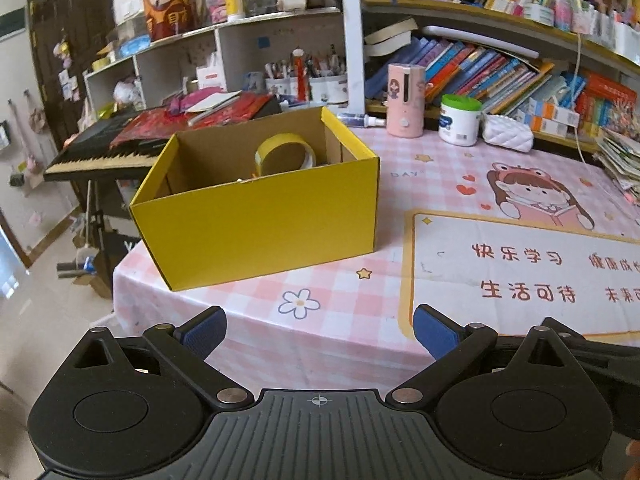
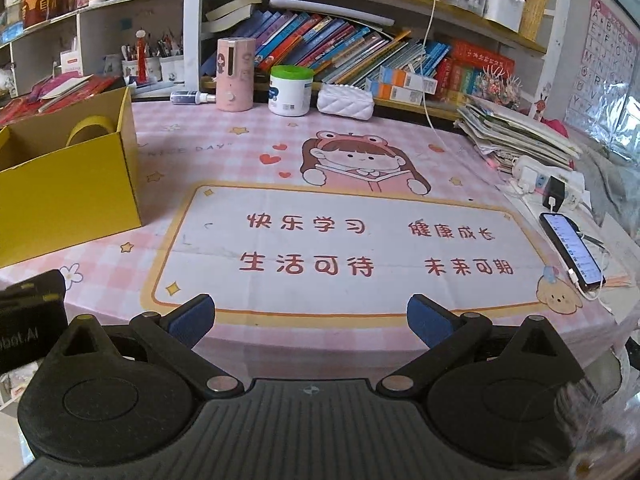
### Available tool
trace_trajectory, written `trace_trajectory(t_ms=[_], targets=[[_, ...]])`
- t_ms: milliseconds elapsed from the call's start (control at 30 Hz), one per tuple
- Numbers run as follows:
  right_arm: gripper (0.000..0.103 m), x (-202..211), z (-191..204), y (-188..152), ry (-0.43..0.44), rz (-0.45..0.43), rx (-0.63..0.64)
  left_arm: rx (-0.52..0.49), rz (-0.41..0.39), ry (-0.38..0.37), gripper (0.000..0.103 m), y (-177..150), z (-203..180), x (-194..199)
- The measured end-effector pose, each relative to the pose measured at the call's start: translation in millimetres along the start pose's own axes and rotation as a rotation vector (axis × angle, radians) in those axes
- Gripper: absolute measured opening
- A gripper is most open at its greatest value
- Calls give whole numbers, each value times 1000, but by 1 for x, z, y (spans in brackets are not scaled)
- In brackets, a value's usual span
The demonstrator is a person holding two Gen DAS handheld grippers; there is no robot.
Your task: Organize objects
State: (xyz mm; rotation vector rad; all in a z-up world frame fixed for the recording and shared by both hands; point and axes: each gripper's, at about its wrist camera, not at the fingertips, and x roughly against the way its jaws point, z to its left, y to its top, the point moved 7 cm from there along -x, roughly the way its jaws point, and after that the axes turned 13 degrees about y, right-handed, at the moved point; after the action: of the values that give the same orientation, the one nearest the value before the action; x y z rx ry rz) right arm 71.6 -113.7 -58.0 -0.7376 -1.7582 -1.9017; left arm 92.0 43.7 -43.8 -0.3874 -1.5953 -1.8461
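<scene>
A bright yellow box (image 1: 256,220) with a plain brown inside holds a yellow tape roll (image 1: 285,155) on a pink-and-white checked tablecloth (image 1: 340,320) — scattered with flowers, stars and red lettering. Behind stand a pale pink canister (image 1: 405,100), a green-lidded white tub (image 1: 459,120) and a quilted white pouch (image 1: 507,134) — both grippers' pads (image 2: 192,320) blue on black.

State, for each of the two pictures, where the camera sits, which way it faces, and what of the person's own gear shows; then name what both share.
Left wrist: on the left claw, angled down at the yellow box holding a tape roll; open blue pads show.
Right wrist: on the right claw, facing the pink tablecloth, phone at right; open pads show.
Shared: box, tablecloth, pink dispenser, white jar, bookshelves.
</scene>
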Motion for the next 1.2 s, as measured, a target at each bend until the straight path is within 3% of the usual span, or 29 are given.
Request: trace_trajectory(t_ms=[333,1200], targets=[[103,1,-7,6,-39,-5,11,-23,-36,30,101,9,-9,7],[103,6,-11,0,-45,7,2,-52,-12,56,101,1,-14,9]])
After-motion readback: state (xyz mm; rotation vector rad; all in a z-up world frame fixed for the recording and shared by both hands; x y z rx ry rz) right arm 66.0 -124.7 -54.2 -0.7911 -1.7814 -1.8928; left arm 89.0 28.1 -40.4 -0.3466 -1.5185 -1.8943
